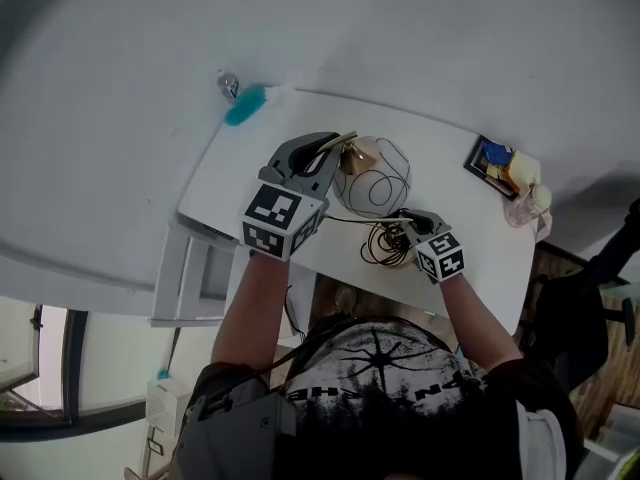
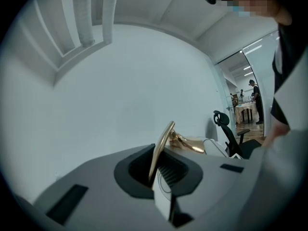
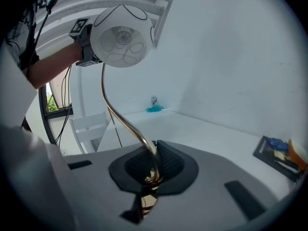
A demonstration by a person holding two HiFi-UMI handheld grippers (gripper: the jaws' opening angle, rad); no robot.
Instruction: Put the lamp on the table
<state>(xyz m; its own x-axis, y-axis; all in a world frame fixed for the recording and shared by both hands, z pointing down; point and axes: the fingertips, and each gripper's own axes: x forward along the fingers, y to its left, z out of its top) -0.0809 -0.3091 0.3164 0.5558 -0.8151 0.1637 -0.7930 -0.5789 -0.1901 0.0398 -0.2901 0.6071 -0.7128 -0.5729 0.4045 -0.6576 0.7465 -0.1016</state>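
Head view, lamp: a white globe lamp [image 1: 372, 176] with a curved gold metal stem, held over the near part of the white table [image 1: 250, 183].
Head view, cord: a dark coiled cord [image 1: 383, 245] just below the globe.
Head view, grippers: left gripper [image 1: 335, 156] at the globe's left, right gripper [image 1: 402, 230] just under it.
Left gripper view, claw: pressed together, pinching a flat gold strip [image 2: 162, 146] of the lamp.
Right gripper view, claw: pinching the gold stem [image 3: 126, 124], which curves up to the globe [image 3: 122, 35].
Right gripper view, table: a teal object [image 3: 154, 109] at its far edge.
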